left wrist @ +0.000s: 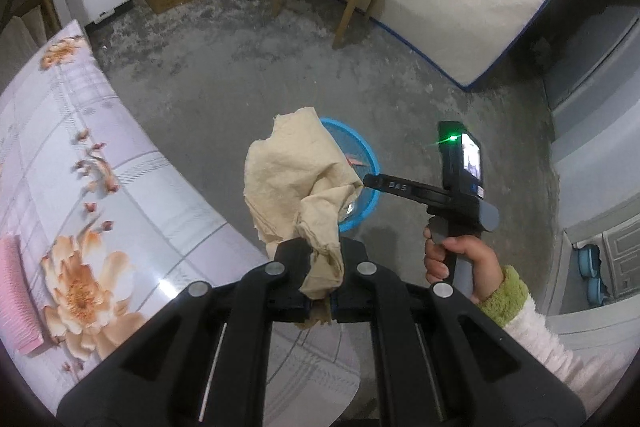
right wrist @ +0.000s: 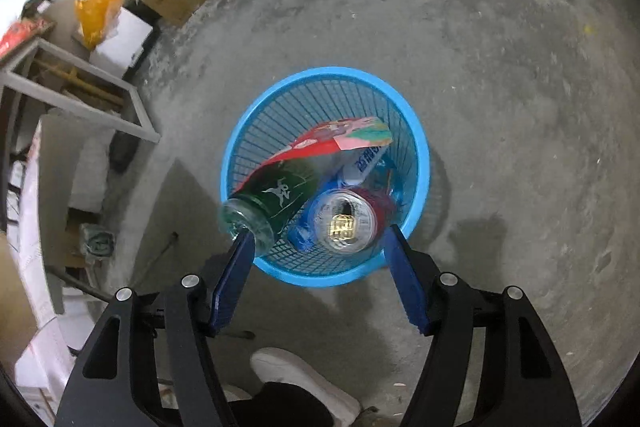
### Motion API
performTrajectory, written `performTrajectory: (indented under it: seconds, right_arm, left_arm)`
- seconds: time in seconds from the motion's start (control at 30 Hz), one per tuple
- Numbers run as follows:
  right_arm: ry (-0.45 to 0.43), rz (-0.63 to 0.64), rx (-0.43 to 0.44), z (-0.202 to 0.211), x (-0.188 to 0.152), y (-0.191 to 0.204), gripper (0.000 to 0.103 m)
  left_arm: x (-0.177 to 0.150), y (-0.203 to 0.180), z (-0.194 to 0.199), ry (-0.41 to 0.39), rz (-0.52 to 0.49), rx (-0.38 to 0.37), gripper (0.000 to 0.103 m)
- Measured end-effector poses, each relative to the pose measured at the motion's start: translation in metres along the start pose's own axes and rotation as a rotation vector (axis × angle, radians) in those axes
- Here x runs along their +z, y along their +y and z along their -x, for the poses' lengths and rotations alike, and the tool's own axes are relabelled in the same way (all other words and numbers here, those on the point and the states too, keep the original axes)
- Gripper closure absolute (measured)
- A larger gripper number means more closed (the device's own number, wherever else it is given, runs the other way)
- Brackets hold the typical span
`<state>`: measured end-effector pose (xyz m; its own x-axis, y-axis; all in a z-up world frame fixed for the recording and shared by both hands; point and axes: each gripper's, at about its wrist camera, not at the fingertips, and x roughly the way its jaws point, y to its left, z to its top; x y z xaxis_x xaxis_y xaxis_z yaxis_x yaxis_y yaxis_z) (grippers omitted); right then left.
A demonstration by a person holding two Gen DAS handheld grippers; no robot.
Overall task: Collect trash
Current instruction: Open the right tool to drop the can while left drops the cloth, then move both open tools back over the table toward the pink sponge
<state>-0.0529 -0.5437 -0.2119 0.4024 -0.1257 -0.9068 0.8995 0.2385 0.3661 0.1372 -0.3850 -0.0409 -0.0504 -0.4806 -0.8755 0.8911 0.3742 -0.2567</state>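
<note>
We hold paper (left wrist: 298, 183) clamped in left gripper (left wrist: 320, 287); right gripper (right wrist: 320, 247) gapes empty over basket (right wrist: 236, 147). Next: drop paper in.

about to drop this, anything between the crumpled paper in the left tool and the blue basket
Only the right tool reaches across the blue basket beside the crumpled paper. The basket's mouth is open, already holding a green bottle and a can.

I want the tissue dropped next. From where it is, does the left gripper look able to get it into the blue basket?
Probably yes. The left gripper is shut on the crumpled tissue just above the blue basket, whose top is open. The right gripper hangs over the rim and may need to clear.
</note>
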Motion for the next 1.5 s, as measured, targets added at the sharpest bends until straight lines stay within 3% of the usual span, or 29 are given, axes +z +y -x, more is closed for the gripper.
performTrajectory:
  seconds: [0.2, 0.33, 0.43, 0.47, 0.53, 0.57, 0.6, 0.7, 0.9, 1.1, 1.3, 1.4, 1.5]
  right_arm:
    - [-0.038, -0.057, -0.006, 0.031, -0.016, -0.042, 0.038]
    - [-0.037, -0.114, -0.024, 0.044, -0.027, -0.075, 0.038]
    - [-0.031, -0.149, -0.027, 0.052, -0.035, -0.093, 0.038]
    - [-0.032, -0.158, -0.025, 0.055, -0.036, -0.097, 0.038]
    - [-0.036, -0.176, -0.022, 0.062, -0.04, -0.104, 0.038]
    - [-0.04, -0.183, -0.018, 0.066, -0.042, -0.107, 0.038]
    - [-0.041, -0.183, -0.016, 0.068, -0.044, -0.107, 0.038]
    - [-0.047, -0.183, -0.019, 0.075, -0.05, -0.112, 0.038]
    - [-0.037, -0.184, -0.008, 0.077, -0.057, -0.11, 0.038]
    - [-0.053, -0.125, 0.046, 0.087, -0.059, -0.079, 0.038]
    - [-0.067, -0.041, 0.13, 0.103, -0.056, -0.027, 0.032]
    - [-0.068, 0.025, 0.179, 0.113, -0.056, 0.007, 0.032]
    - [-0.068, 0.11, 0.226, 0.125, -0.058, 0.051, 0.031]
  left_arm:
    - [0.014, -0.01, -0.038, 0.091, -0.002, -0.051, 0.097]
    - [0.024, -0.026, -0.081, 0.206, 0.01, -0.129, 0.097]
    - [0.03, -0.04, -0.112, 0.252, 0.004, -0.124, 0.097]
    - [0.035, -0.044, -0.124, 0.25, 0.003, -0.111, 0.094]
    - [0.045, -0.047, -0.147, 0.253, 0.012, -0.081, 0.073]
    - [0.049, -0.047, -0.156, 0.252, 0.029, -0.07, 0.053]
    - [0.051, -0.047, -0.162, 0.249, 0.042, -0.064, 0.049]
    - [0.053, -0.045, -0.169, 0.253, 0.064, -0.047, 0.048]
    - [0.058, -0.035, -0.118, 0.127, 0.107, -0.091, 0.044]
    - [0.045, -0.012, -0.03, -0.032, 0.12, -0.116, 0.039]
    - [-0.007, 0.032, 0.064, -0.184, 0.163, -0.059, 0.036]
    - [-0.043, 0.066, 0.105, -0.244, 0.214, 0.003, 0.035]
    - [-0.079, 0.103, 0.138, -0.297, 0.269, 0.113, 0.035]
